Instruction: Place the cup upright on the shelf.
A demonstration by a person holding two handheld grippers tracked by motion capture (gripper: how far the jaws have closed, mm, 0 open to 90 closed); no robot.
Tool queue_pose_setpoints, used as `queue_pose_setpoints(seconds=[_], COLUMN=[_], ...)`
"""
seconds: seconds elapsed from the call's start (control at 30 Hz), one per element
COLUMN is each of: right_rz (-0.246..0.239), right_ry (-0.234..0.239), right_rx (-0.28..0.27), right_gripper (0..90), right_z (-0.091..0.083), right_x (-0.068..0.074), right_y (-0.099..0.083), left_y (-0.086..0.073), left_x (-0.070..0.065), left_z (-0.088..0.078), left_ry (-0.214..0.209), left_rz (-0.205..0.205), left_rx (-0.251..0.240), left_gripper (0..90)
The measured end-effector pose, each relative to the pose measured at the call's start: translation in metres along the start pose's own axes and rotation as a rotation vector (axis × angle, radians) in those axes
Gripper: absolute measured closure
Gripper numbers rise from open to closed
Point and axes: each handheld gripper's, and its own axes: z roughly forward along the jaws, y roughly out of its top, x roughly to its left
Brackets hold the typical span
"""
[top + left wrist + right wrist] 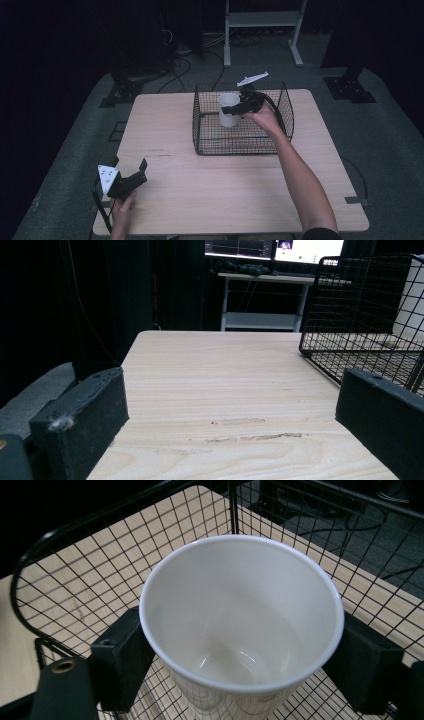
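So far, the main part looks done, or nearly so: my right gripper (239,107) has its jaws pressed on either side of the cup (229,110), just under the rim, and it holds the cup inside the basket (210,145). From the high view the cup stands upright in the basket's back half, toward the left wall. Whether its base rests on the wire floor or hangs a little above it, I cannot tell; the right gripper view looks straight down into the cup (240,625) and hides the bottom. So I judge the work to be either setting the cup in or lifting it out, and the grip itself is firm in both cases. What is left, as I read it, is to settle or raise the cup and then let go.

My left gripper (131,170) sits idle at the near left corner of the surface (210,200), jaws spread wide with nothing between them; its own view shows bare wood ahead and the basket (350,305) off to one side, well apart.

As for the cup, it is plain white, tapered, wider at the mouth, with a thin rolled rim. It is empty and clean inside, with a soft sheen. It looks like paper or thin plastic, so I would guess it is light and could dent under a hard squeeze.
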Motion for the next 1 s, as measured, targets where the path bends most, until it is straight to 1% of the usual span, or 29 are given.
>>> queue_pose_setpoints(seconds=[0.23,0.37,0.5,0.53,0.6,0.67,0.8,1.0], right_rz=[0.009,0.013,0.017,0.016,0.02,0.022,0.03,0.044], right_ry=[0.008,0.021,0.016,0.012,0.019,0.011,0.008,0.016], right_rx=[0.024,0.049,0.059,0.066,0.078,0.089,0.105,0.122], right_gripper=[19.0,19.0,19.0,19.0,19.0,19.0,19.0,18.9], right_z=[0.01,0.017,0.022,0.023,0.025,0.027,0.03,0.033], right_x=[-0.003,-0.004,-0.006,-0.006,-0.007,-0.008,-0.011,-0.014], right_y=[-0.005,-0.007,-0.009,-0.009,-0.01,-0.011,-0.014,-0.016], left_y=[0.0,0.0,0.0,0.0,0.0,0.0,0.0,0.0], left_x=[0.0,0.0,0.0,0.0,0.0,0.0,0.0,0.0], left_z=[0.0,0.0,0.0,0.0,0.0,0.0,0.0,0.0], left_ry=[0.0,0.0,0.0,0.0,-0.001,-0.001,0.0,0.0], left_rz=[-0.001,0.001,0.0,0.0,0.001,0.002,0.001,0.0], left_rx=[0.001,0.002,0.001,0.002,0.002,0.001,0.002,0.002], left_gripper=[0.0,0.0,0.0,0.0,0.0,0.0,0.0,0.0])
